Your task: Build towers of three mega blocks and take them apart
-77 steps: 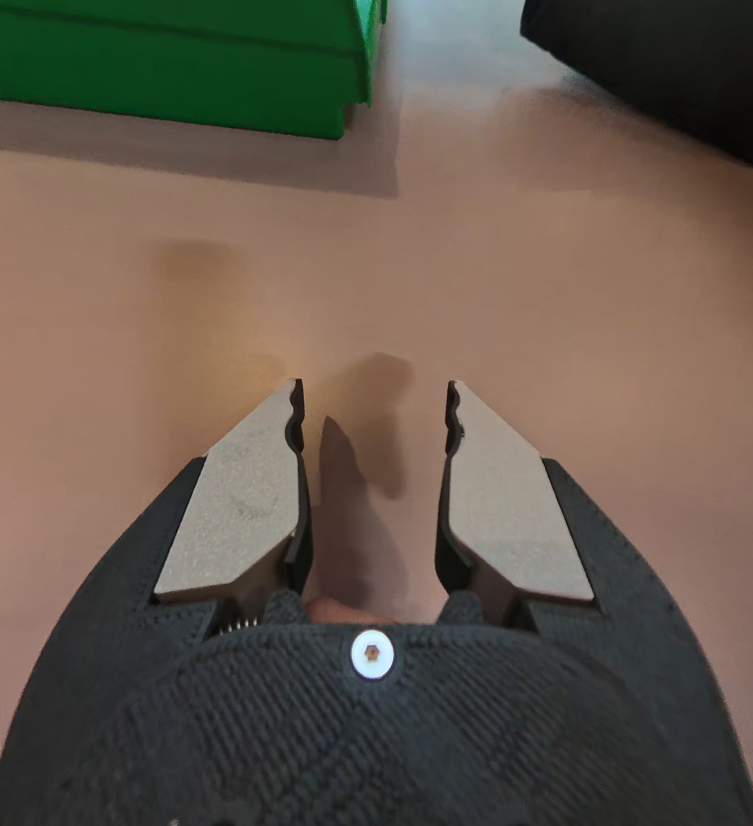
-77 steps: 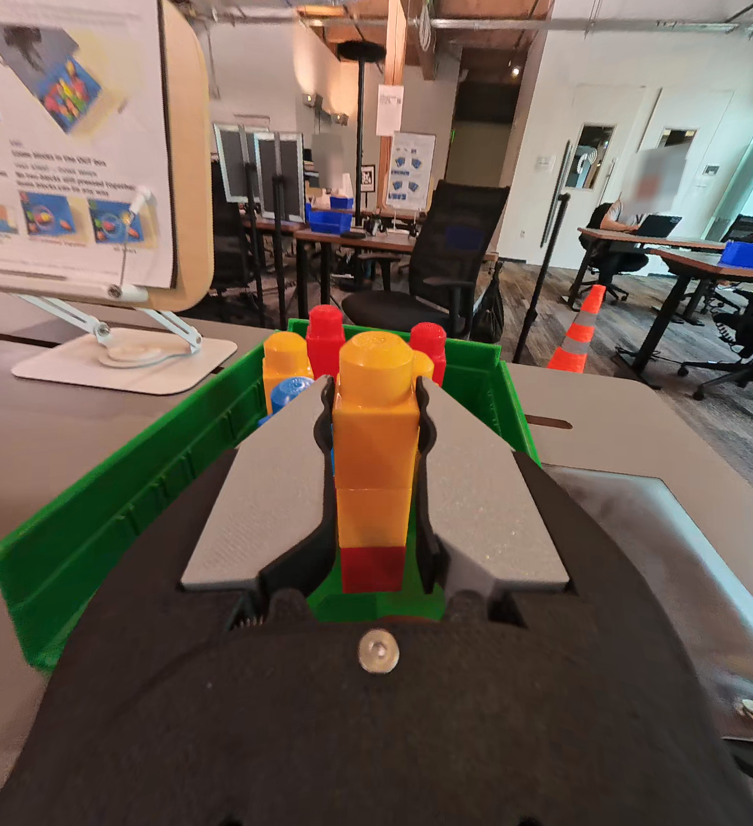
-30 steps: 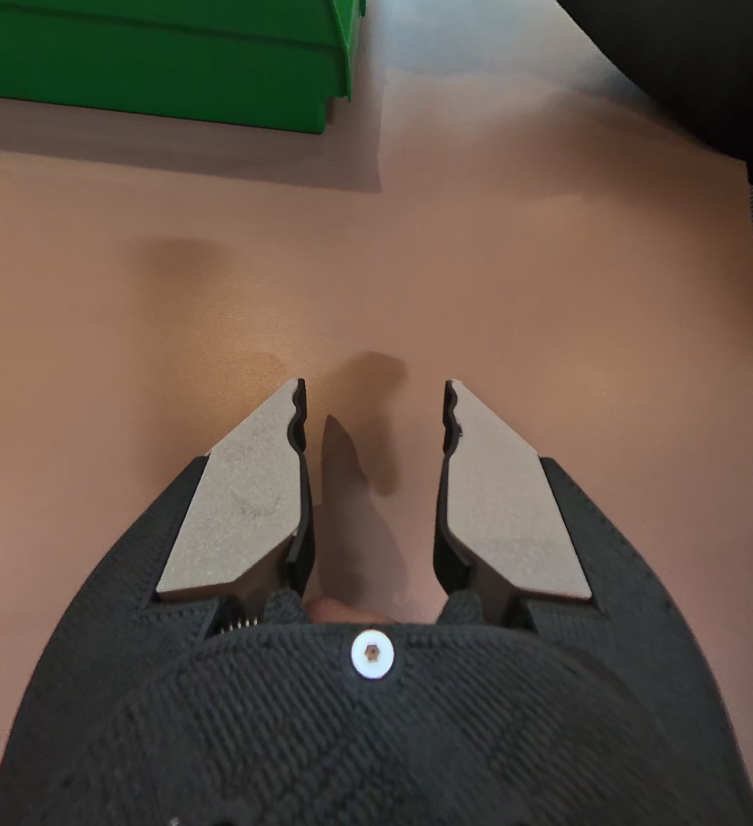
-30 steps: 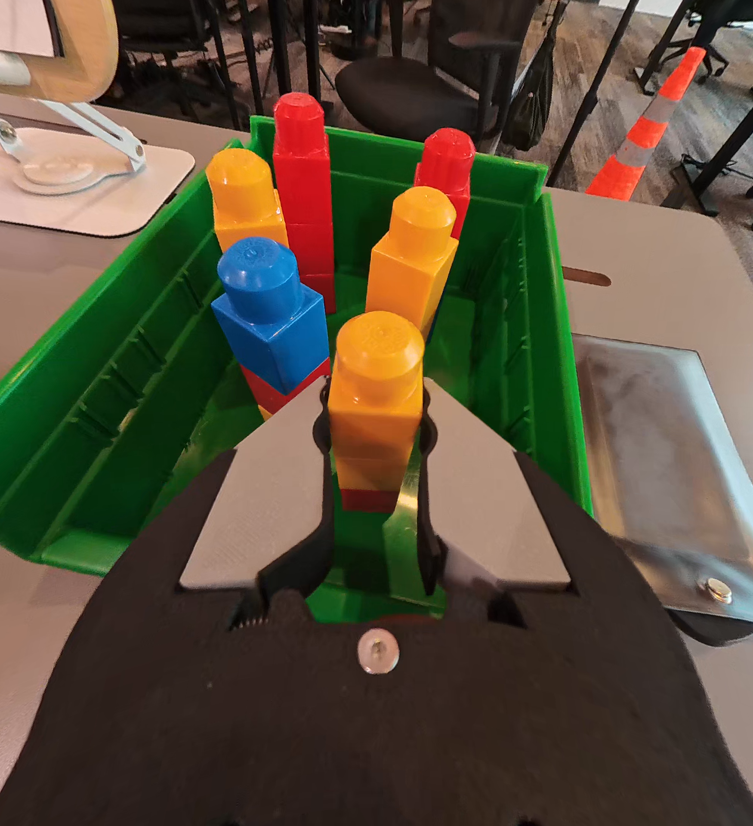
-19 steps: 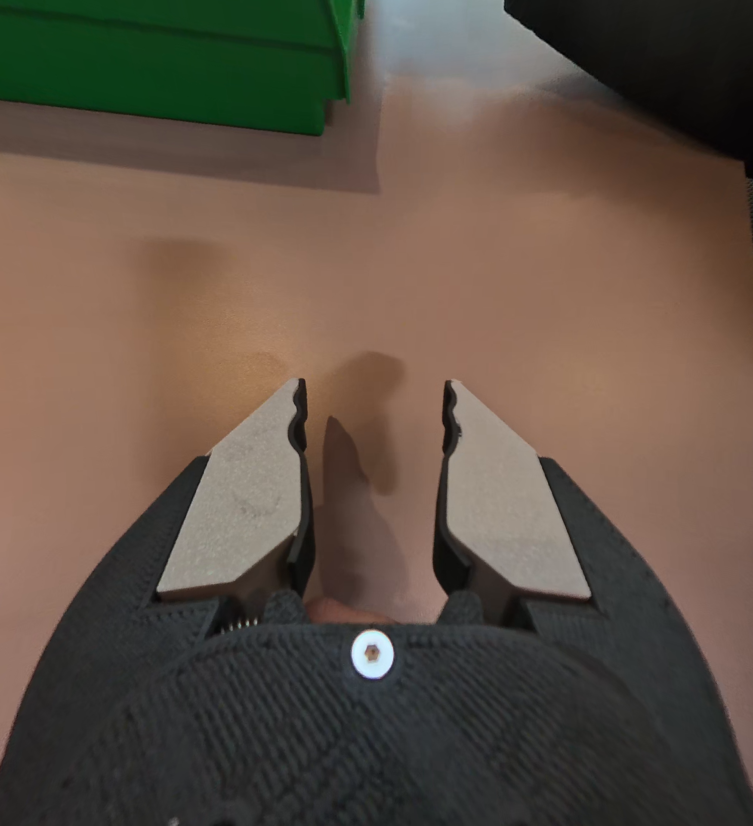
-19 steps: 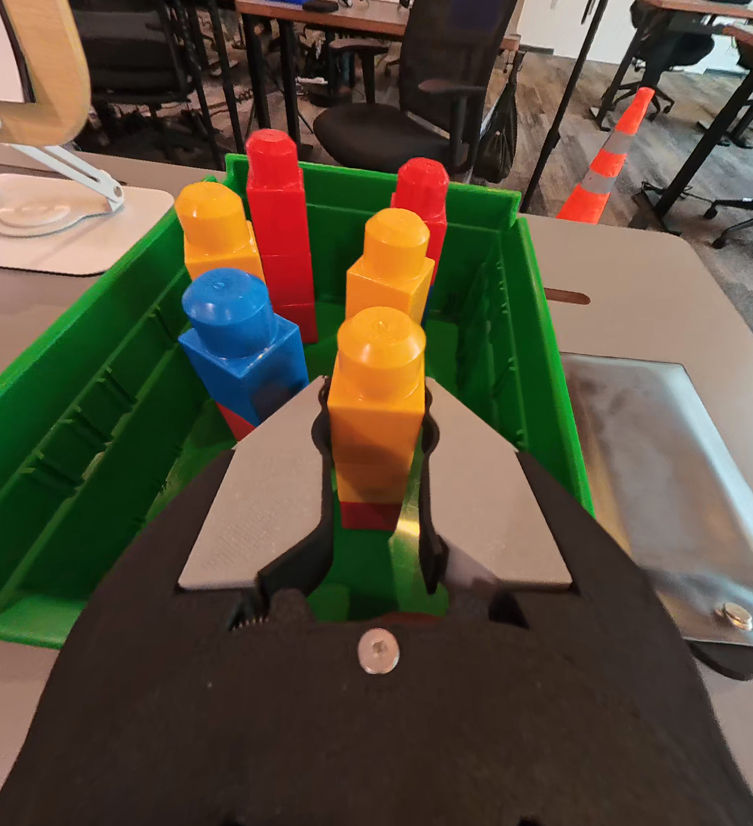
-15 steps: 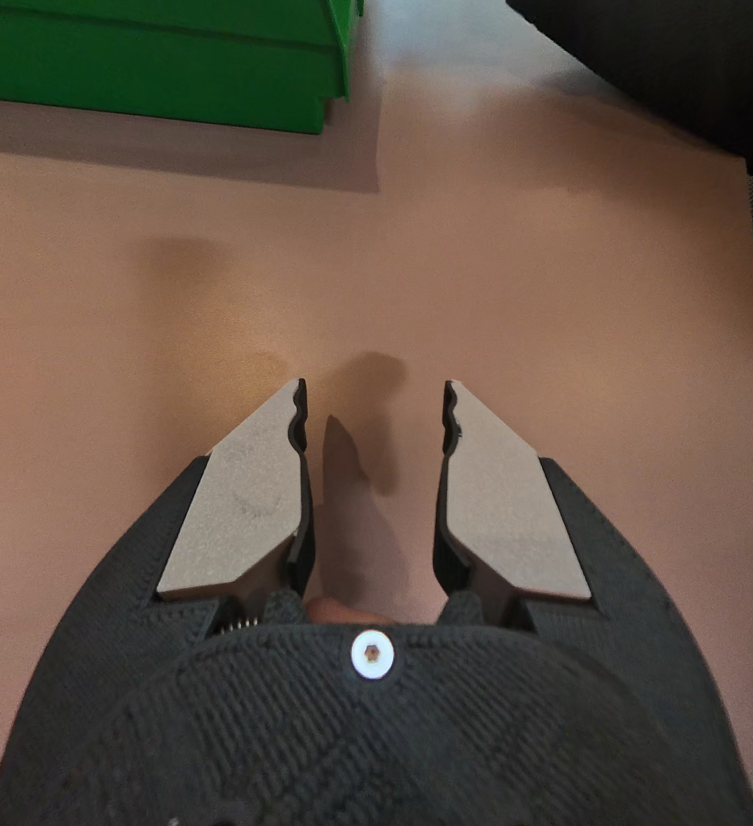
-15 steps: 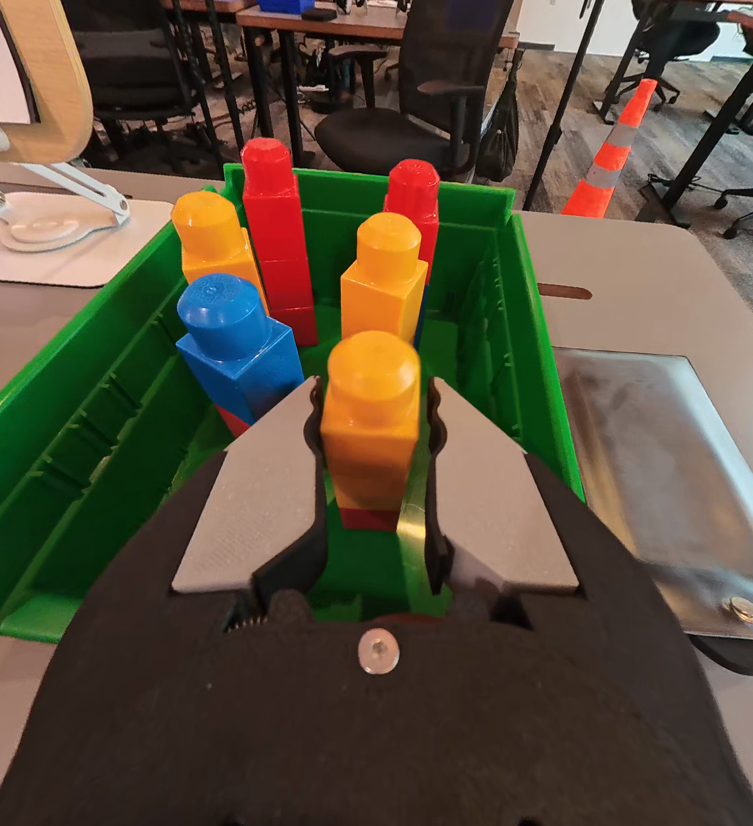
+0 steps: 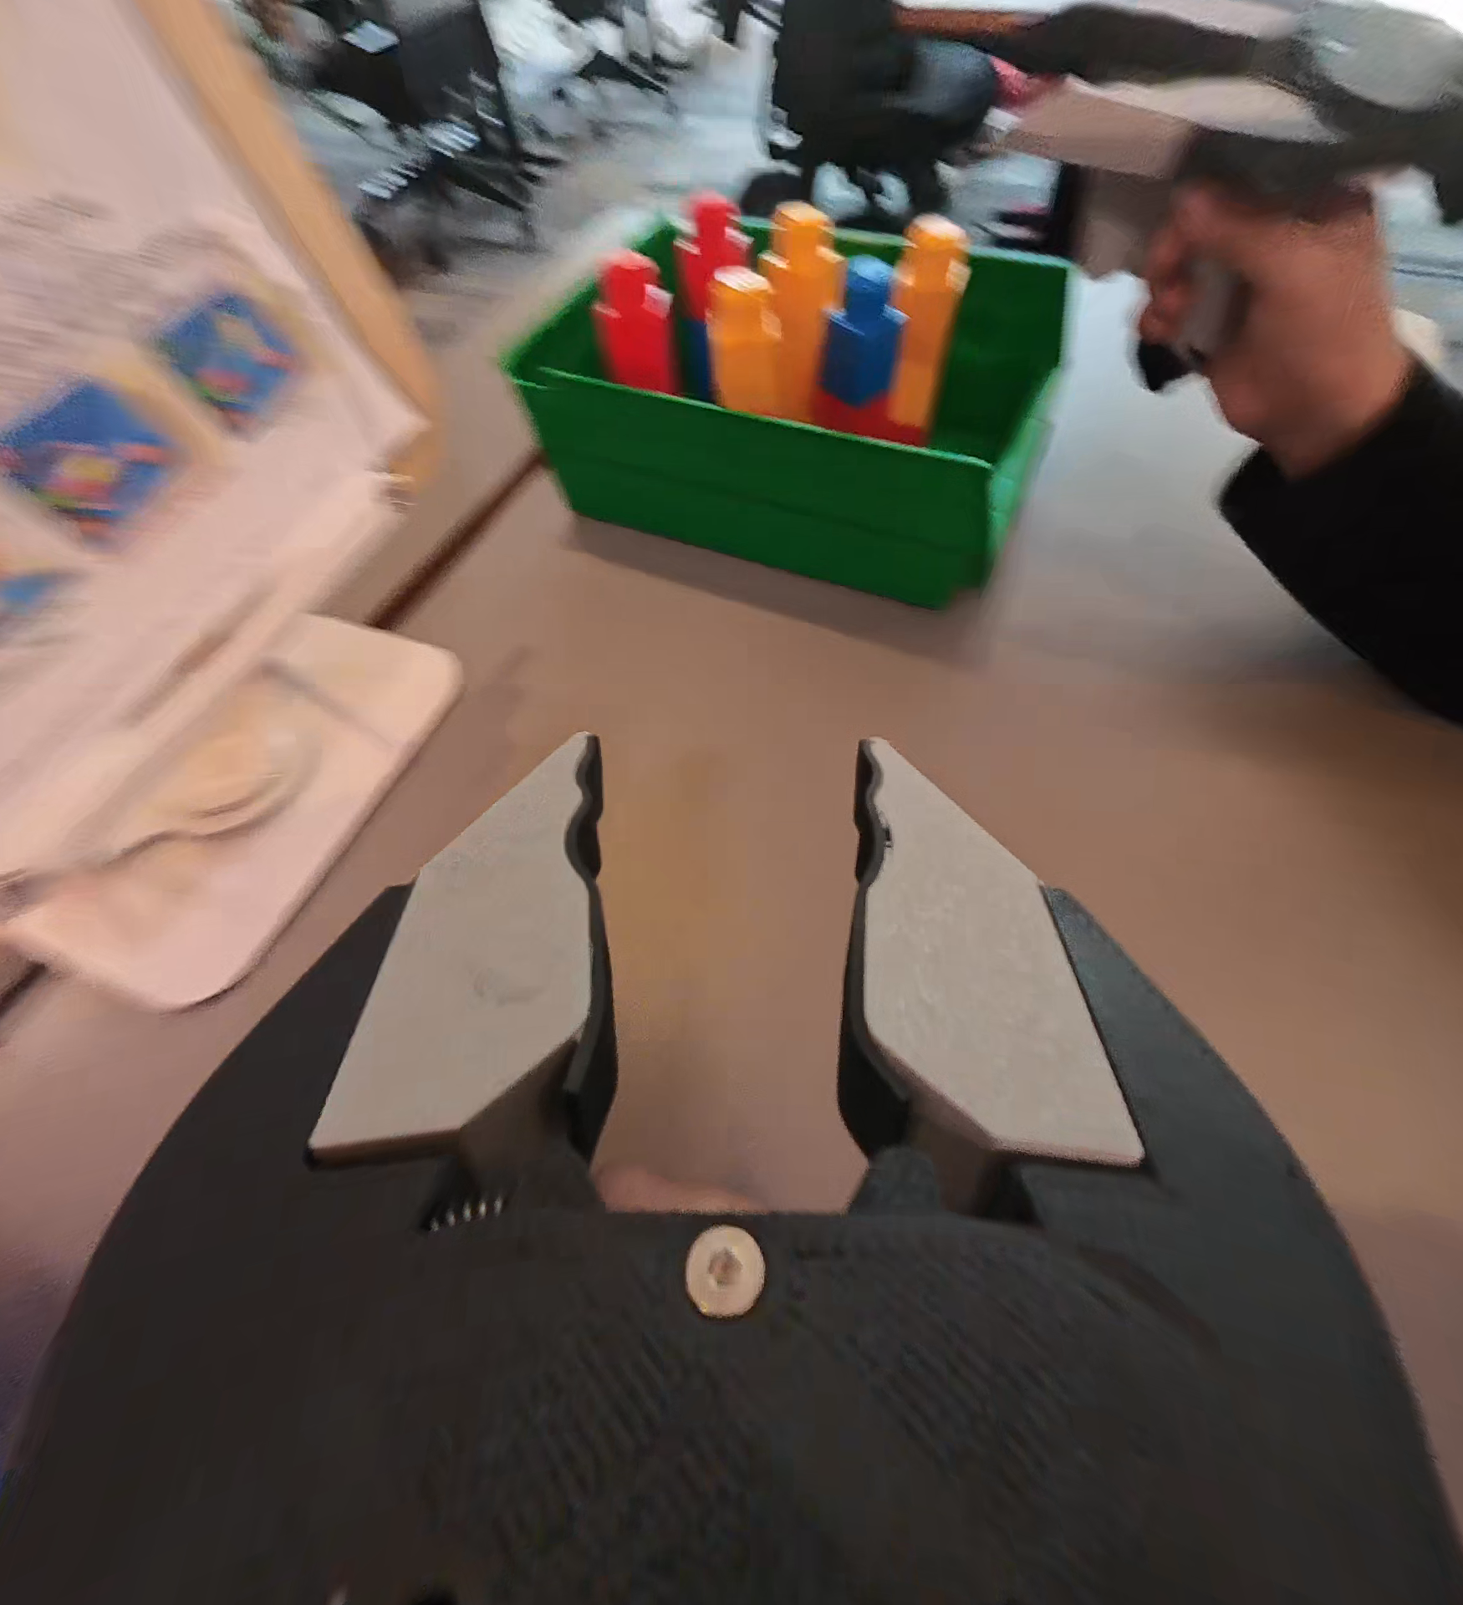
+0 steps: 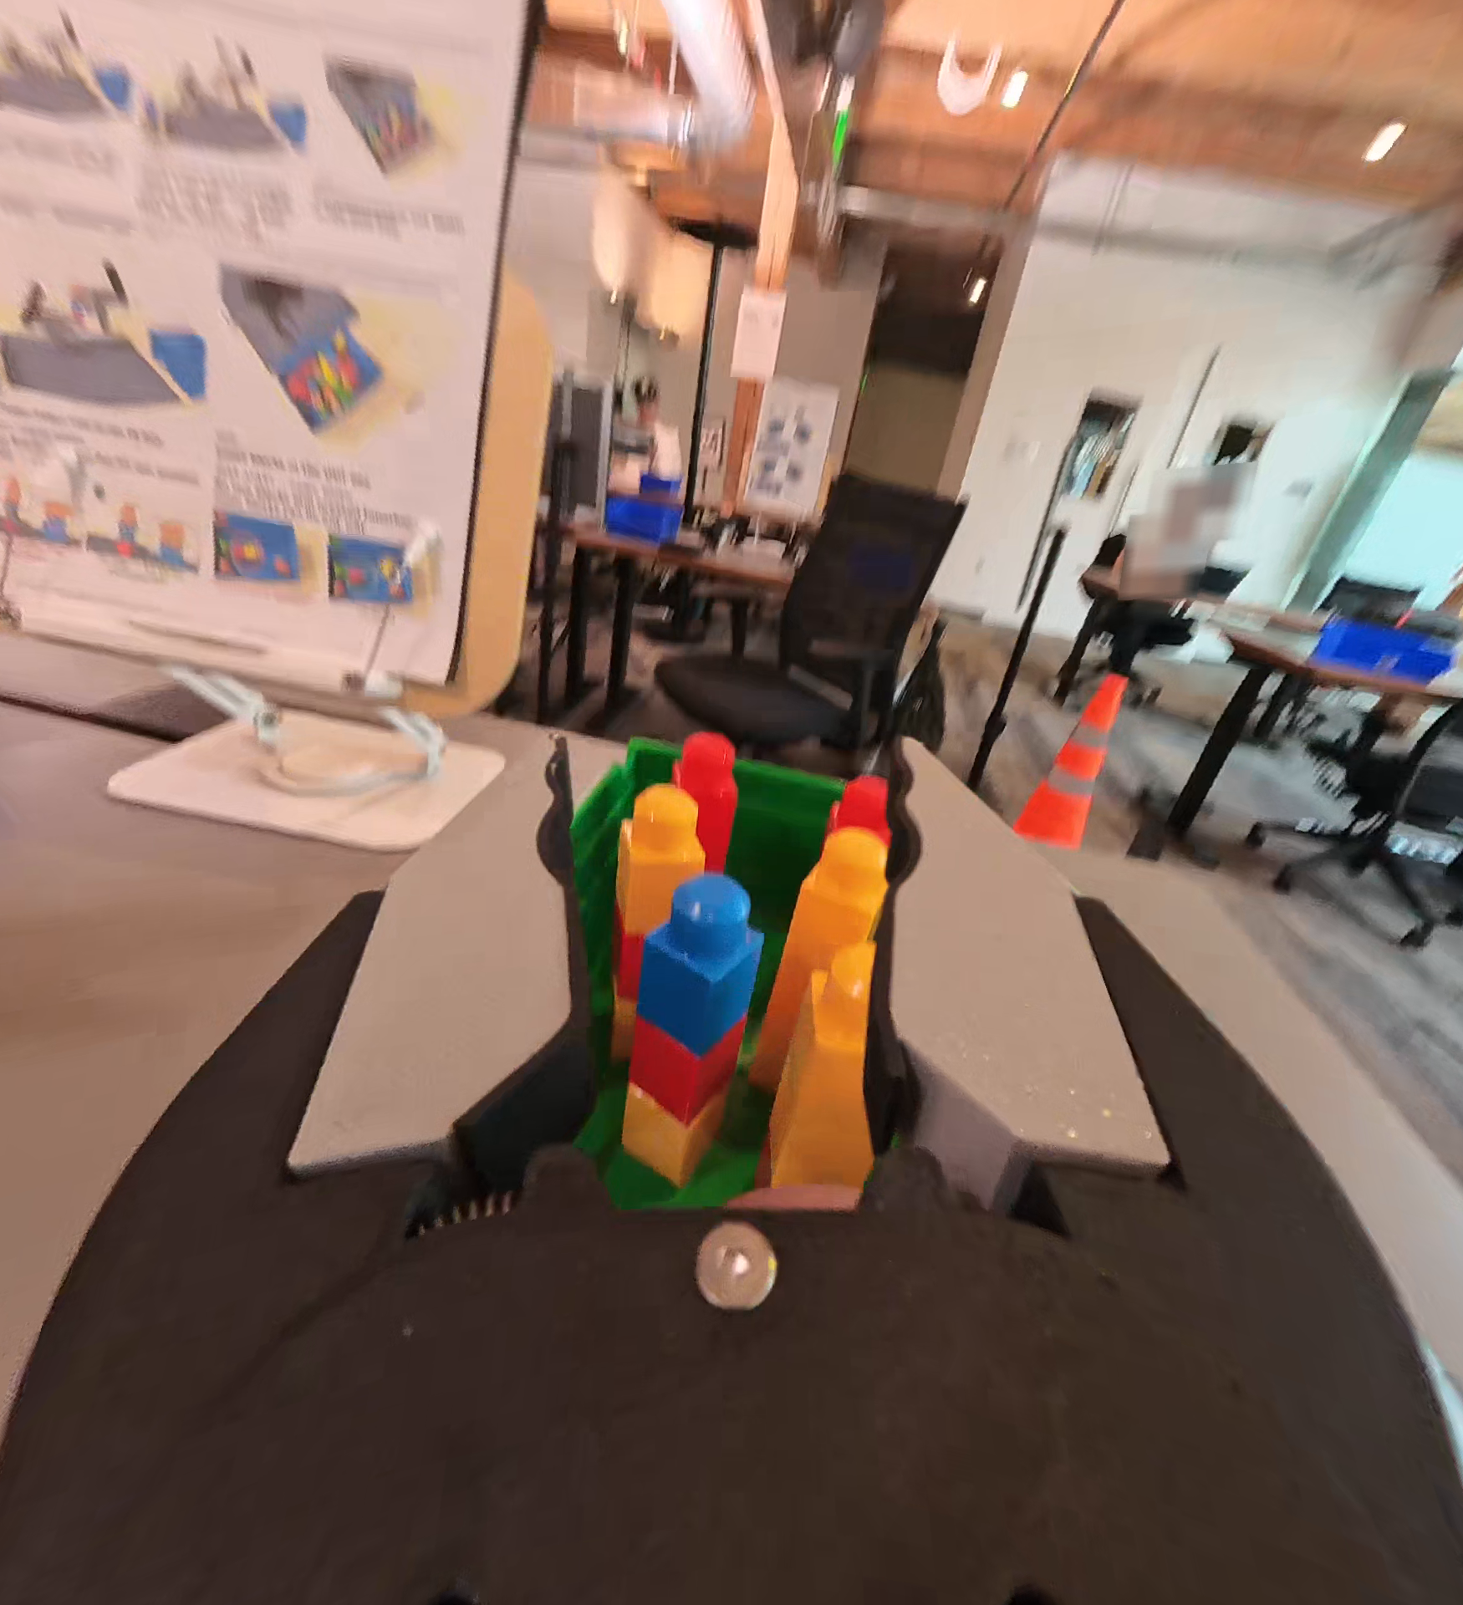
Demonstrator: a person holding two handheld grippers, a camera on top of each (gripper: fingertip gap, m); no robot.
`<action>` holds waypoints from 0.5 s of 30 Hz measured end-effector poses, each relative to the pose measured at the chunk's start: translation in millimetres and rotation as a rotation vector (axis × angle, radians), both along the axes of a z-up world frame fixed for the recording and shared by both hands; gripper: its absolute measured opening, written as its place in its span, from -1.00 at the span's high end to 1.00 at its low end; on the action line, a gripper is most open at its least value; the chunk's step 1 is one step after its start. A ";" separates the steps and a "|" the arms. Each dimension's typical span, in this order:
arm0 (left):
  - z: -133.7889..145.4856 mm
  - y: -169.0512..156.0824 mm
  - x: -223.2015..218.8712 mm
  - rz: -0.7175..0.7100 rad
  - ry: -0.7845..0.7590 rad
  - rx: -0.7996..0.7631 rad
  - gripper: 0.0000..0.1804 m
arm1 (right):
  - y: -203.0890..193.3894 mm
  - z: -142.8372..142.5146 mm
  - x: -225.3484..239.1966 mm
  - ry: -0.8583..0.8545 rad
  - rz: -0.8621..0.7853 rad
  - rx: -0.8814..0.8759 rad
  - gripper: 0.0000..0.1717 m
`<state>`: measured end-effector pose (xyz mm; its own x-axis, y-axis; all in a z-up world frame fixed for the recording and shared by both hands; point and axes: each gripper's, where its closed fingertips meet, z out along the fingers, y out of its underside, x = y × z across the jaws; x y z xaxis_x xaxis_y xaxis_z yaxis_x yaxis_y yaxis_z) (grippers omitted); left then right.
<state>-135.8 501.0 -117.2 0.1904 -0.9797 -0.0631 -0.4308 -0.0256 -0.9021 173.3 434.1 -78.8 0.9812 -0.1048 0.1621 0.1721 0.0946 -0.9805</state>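
Note:
The green bin (image 9: 763, 495) stands on the brown table and holds several upright block towers in red, orange and blue. My left gripper (image 9: 728, 764) is open and empty, above the bare table and well short of the bin. My right gripper (image 10: 728, 764) is open wide and holds nothing. Between its fingers I see down into the bin (image 10: 776, 825), where a blue-red-yellow tower (image 10: 693, 999) and an orange tower (image 10: 832, 1068) stand free of the pads. In the left wrist view, a hand (image 9: 1266, 347) holds the right gripper, blurred, above and to the right of the bin.
A white stand with a printed sheet (image 9: 216, 782) is left of the bin; it also shows in the right wrist view (image 10: 302, 782). A black sleeve (image 9: 1405, 556) reaches over the table's right side. An office chair (image 10: 824, 643) and an orange cone (image 10: 1075, 782) stand beyond the table. My hands' fingertips stand some 30 cm from each other.
My right gripper opened, let go of the orange tower in the bin and drew back and up. My left gripper swung up from facing the table to facing the bin.

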 end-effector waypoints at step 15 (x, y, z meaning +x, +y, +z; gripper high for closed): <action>-18.1 193.7 -333.0 1.019 0.084 -0.003 0.31 | 17.8 -19.3 -88.4 -0.022 0.213 -0.017 0.13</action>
<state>-468.8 694.8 -135.3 0.9281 -0.3548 -0.1127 -0.2649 -0.4169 -0.8695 84.9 451.9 -98.1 0.9772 0.1073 0.1832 0.1710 0.1142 -0.9786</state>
